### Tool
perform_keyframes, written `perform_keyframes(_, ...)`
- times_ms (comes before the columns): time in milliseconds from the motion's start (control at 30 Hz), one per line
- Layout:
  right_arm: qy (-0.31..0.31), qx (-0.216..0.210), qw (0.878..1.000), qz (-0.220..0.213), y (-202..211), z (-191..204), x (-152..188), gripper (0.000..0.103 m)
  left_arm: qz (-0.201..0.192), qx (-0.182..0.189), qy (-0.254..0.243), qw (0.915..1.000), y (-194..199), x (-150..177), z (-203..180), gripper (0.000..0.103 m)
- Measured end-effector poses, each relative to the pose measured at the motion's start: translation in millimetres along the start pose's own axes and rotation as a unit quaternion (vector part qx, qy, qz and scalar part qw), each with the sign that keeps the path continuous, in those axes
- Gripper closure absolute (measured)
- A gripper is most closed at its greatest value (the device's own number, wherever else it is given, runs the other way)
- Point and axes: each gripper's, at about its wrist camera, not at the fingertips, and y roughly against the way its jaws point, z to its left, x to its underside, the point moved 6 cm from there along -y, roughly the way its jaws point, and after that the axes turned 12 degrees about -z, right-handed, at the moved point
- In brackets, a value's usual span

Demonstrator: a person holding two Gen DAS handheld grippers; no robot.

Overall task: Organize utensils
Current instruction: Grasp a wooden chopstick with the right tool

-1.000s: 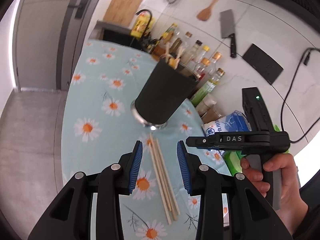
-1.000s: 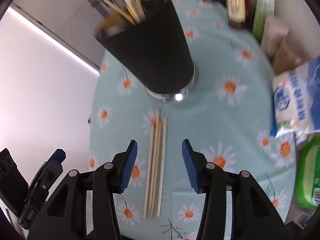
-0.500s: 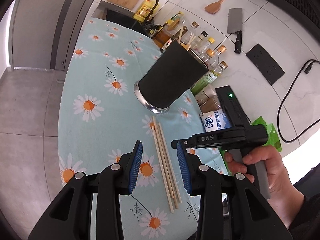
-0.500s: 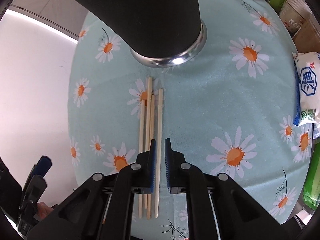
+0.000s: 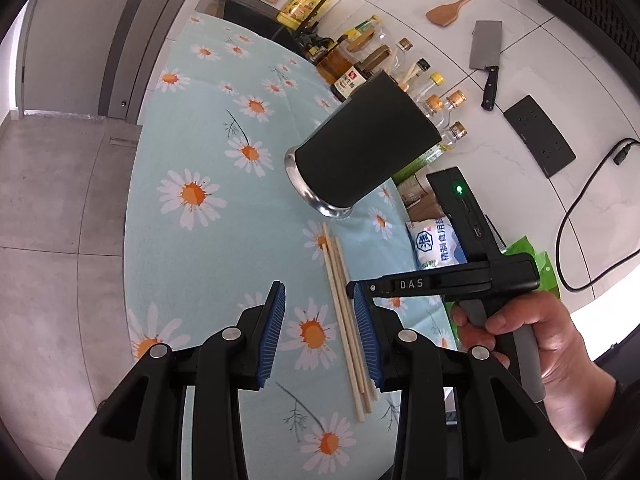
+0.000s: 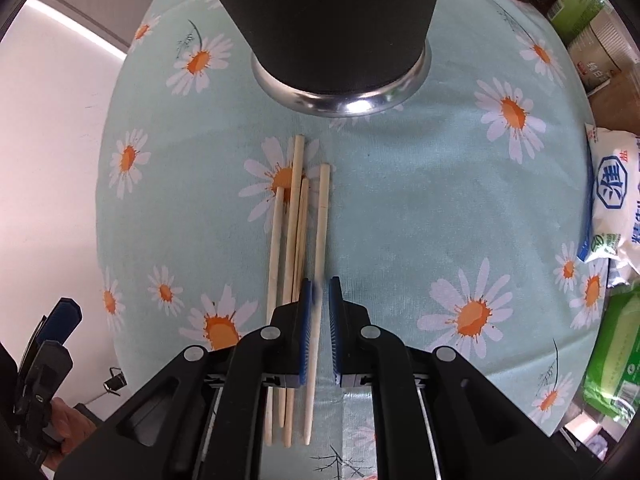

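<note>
Four chopsticks (image 6: 298, 264) lying side by side on the table (image 6: 400, 208), just short of the black holder (image 6: 336, 20), tips pointing toward its steel base. Right hand-held gripper (image 6: 319, 300) pointing straight down over the bundle, jaws just narrowed to a slim gap around the rightmost chopstick (image 6: 320, 240); blur there, so firm pinch or mere straddle cannot be told for sure. Left hand-held gripper (image 5: 318, 332) hovering released above the near ends, nothing between its pads.

Likely trouble from here:
- Grip far from the stick's middle, toward the near end: on lifting, probable droop of the long free end, swinging into the holder's wall rather than over its rim.
- Thin round wood against ribbed pads: possible roll or slip if the pinch is light, with the stick dropping back onto the cloth.
- Left pad close against the neighbouring sticks: chance of dragging or scattering them on the way up.
- Holder tall and narrow at the base, more sticks already inside: a hard knock could tip it.
- Two tools crowded over one bundle: risk of collision.
</note>
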Motion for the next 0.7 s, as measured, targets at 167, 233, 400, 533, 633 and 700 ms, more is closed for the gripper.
perform_keyframes(167,0.021,0.029,0.999,-0.004,-2,13,-3,0.093,0.006,-0.010,-0.008,0.9999,-5,-3,5,0.069)
perform_keyframes(233,0.017,0.027,0.999,-0.009,-2,14,-4,0.094,0.011,-0.016,-0.014,0.9997,-8,-2,4,0.069)
perform_keyframes(400,0.003,0.011,1.000,-0.024,0,6,-2,0.099,0.023,-0.026,-0.025,0.9991,-12,3,-2,0.069)
perform_keyframes(533,-0.005,-0.010,1.000,-0.026,-1,3,-2,0.098,0.032,-0.047,-0.033,0.9978,-14,11,-9,0.069)
perform_keyframes(633,-0.019,-0.038,0.999,-0.024,0,-6,-1,0.098,0.042,-0.064,-0.027,0.9967,-15,16,-12,0.069)
perform_keyframes(700,-0.024,-0.054,0.998,-0.028,5,-20,-3,0.098,0.048,-0.082,-0.029,0.9950,-15,20,-14,0.069)
